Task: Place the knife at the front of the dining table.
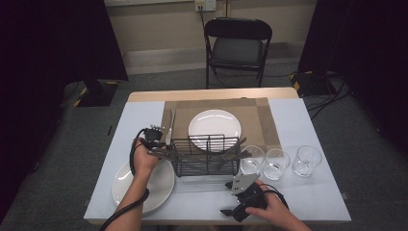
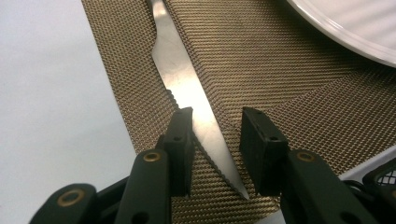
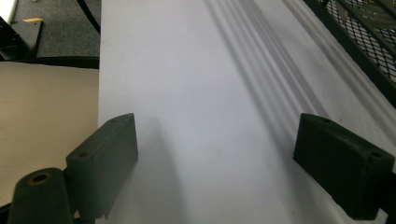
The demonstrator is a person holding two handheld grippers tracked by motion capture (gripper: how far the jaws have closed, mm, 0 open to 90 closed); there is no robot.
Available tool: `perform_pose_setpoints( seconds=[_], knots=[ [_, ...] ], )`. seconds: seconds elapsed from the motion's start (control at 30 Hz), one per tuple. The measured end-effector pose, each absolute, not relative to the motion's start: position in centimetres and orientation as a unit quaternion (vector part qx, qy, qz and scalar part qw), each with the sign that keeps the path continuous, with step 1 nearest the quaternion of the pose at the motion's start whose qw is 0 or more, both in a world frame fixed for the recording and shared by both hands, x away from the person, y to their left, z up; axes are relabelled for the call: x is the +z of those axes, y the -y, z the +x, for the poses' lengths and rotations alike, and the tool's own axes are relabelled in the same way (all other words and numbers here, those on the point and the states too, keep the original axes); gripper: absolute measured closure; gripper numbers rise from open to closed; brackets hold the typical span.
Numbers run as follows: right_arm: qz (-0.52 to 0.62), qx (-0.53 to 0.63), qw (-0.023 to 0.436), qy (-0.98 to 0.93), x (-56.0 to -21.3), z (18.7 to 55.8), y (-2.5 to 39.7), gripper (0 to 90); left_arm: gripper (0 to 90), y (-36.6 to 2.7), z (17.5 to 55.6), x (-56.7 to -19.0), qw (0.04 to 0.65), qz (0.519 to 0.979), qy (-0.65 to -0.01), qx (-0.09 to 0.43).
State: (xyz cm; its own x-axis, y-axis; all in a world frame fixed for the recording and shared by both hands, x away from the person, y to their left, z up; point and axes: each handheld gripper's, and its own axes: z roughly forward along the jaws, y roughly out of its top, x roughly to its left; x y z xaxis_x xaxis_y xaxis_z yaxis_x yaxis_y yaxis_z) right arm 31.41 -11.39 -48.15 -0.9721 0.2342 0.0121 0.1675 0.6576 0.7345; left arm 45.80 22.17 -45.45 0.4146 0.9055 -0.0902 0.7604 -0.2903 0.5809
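A steel knife (image 2: 187, 88) with a serrated edge lies on the brown woven placemat (image 2: 280, 93), at the mat's left side (image 1: 170, 126). My left gripper (image 2: 215, 116) is open and low over the mat, its jaws straddling the blade near the tip. In the high view the left gripper (image 1: 158, 141) sits just left of the black wire basket (image 1: 206, 156). My right gripper (image 3: 217, 135) is wide open over the white tablecloth (image 3: 187, 70) with nothing between its jaws. It rests near the table's front edge (image 1: 232, 211), in front of the basket.
A white plate (image 1: 214, 126) sits on the placemat behind the basket, which holds several utensils. Another white plate (image 1: 143, 185) lies at front left under my left forearm. Three empty glasses (image 1: 277, 163) stand in a row right of the basket. A folding chair (image 1: 237, 45) stands beyond the table.
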Motion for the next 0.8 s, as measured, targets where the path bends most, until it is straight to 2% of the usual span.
perform_pose_setpoints(
  seconds=[0.13, 0.2, 0.63, 0.8],
  knots=[
    [0.11, 0.399, 0.042, -0.909, -48.1, 31.4, 11.4, 12.7, 61.7, -22.2, 45.8, -45.4, 0.287, 0.788, -0.531, 0.118],
    [0.11, 0.399, 0.042, -0.909, -48.1, 31.4, 11.4, 12.7, 52.9, -22.3, 45.8, -45.5, 0.286, 0.786, -0.535, 0.123],
    [0.11, 0.399, 0.042, -0.91, -48.1, 31.4, 11.4, 12.6, 23.6, -24.1, 44.8, -44.6, 0.316, 0.782, -0.522, 0.126],
    [0.11, 0.399, 0.042, -0.91, -48.1, 31.4, 11.4, 12.7, 21.4, -24.7, 44.1, -44.2, 0.322, 0.784, -0.516, 0.128]
  ],
)
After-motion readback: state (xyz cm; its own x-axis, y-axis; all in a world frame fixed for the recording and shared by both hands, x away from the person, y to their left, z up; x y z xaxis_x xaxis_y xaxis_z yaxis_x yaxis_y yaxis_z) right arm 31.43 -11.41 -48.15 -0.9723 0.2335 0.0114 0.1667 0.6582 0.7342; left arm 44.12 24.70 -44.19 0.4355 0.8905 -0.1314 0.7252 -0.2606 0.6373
